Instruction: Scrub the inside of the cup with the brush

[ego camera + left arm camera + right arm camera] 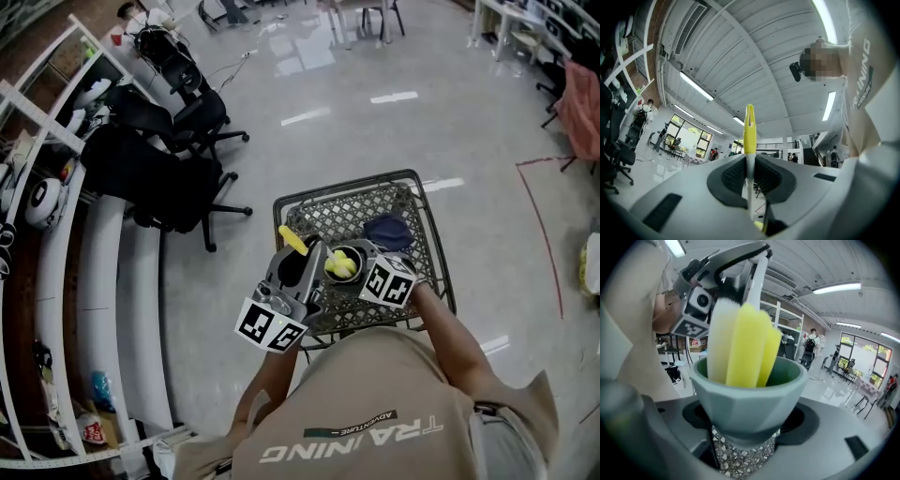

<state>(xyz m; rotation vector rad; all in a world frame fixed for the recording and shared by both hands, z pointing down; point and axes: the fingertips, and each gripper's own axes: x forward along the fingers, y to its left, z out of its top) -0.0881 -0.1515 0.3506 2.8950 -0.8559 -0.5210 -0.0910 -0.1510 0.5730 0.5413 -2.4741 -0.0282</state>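
Observation:
A pale green cup sits between the jaws of my right gripper, which is shut on its lower body. Over the mesh table the same cup shows beside my right gripper. A brush with a yellow and white sponge head stands inside the cup. Its thin yellow handle runs up between the dark pads of my left gripper, which is shut on it. My left gripper hangs just left of and above the cup, with the handle's end sticking out.
The black wire-mesh table carries a dark blue object behind the cup. Black office chairs and white shelving stand to the left. A red line marks the shiny floor on the right.

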